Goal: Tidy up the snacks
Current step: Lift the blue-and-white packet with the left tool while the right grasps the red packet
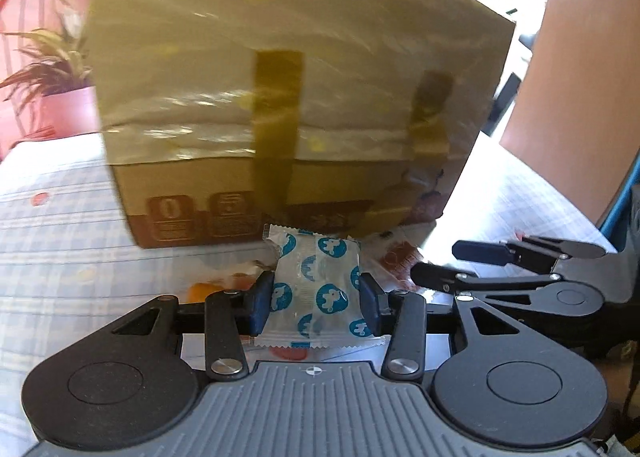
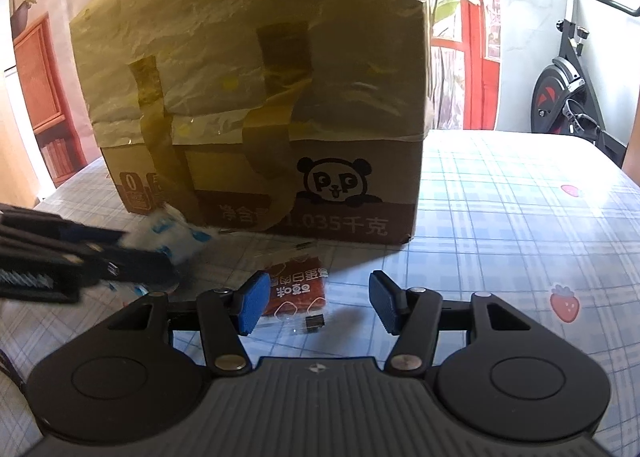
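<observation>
Left wrist view shows the left gripper clamped on a white snack packet with blue round prints, held just before the brown cardboard box with yellow tape. On the right gripper the jaws stand apart and hold nothing, over a red flat snack packet on the blue checked tablecloth.
</observation>
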Tool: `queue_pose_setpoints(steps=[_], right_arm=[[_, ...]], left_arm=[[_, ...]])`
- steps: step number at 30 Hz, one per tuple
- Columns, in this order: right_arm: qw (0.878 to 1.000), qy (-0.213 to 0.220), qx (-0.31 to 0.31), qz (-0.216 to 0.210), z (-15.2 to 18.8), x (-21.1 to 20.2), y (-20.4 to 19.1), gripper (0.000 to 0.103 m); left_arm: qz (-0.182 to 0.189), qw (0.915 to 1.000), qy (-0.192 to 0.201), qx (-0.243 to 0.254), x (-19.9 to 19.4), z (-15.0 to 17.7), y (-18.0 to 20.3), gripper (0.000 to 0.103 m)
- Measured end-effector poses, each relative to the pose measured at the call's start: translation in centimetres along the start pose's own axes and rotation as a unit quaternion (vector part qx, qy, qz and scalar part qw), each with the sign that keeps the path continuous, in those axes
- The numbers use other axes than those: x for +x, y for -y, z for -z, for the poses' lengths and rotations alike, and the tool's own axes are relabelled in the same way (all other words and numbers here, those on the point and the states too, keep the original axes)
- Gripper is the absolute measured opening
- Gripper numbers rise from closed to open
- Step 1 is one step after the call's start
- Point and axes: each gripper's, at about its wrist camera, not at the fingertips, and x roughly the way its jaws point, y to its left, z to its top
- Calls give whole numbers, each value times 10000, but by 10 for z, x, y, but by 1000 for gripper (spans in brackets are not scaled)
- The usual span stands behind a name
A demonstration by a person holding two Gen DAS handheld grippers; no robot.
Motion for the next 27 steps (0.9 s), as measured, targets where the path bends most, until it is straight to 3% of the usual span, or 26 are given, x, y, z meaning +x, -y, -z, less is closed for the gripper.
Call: queue_pose_setpoints(steps=[13, 17, 27], right_arm=[[9998, -73, -177, 28, 0, 1, -6, 59], [9992, -253, -313, 64, -4, 7, -11, 58], [9973, -516, -499, 166, -16, 25, -22, 60]], left_arm=[[-648, 9926, 330, -972, -53, 18, -69, 48], [-692, 9889, 385, -1255, -58, 23, -81, 48], [-487, 9896, 483, -1265, -62, 28, -81, 48]])
